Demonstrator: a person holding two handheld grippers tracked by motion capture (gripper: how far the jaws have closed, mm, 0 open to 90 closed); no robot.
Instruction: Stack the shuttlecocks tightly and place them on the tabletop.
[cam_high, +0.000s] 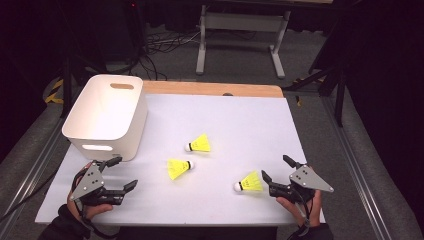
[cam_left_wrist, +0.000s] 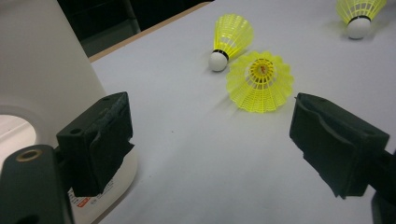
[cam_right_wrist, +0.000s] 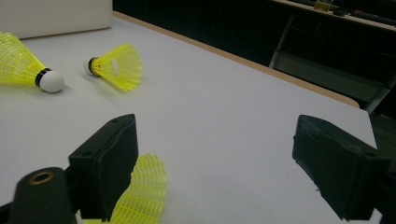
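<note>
Three yellow shuttlecocks with white corks lie on the white table sheet (cam_high: 225, 120): one toward the back (cam_high: 199, 144), one in the middle (cam_high: 179, 167) and one at the front right (cam_high: 249, 183). My left gripper (cam_high: 126, 172) stands open at the front left, just in front of the white bin (cam_high: 107, 115), with nothing between its fingers. In the left gripper view (cam_left_wrist: 215, 140) the middle shuttlecock (cam_left_wrist: 259, 81) lies ahead with its skirt facing the camera. My right gripper (cam_high: 275, 167) is open beside the front-right shuttlecock (cam_right_wrist: 144, 191), whose skirt peeks out by the left jaw.
The bin (cam_left_wrist: 42, 70) is close to my left gripper's left jaw. A wooden table edge (cam_high: 215, 88) runs along the back. Beyond it stand a grey frame's legs (cam_high: 240, 30) and cables on the floor.
</note>
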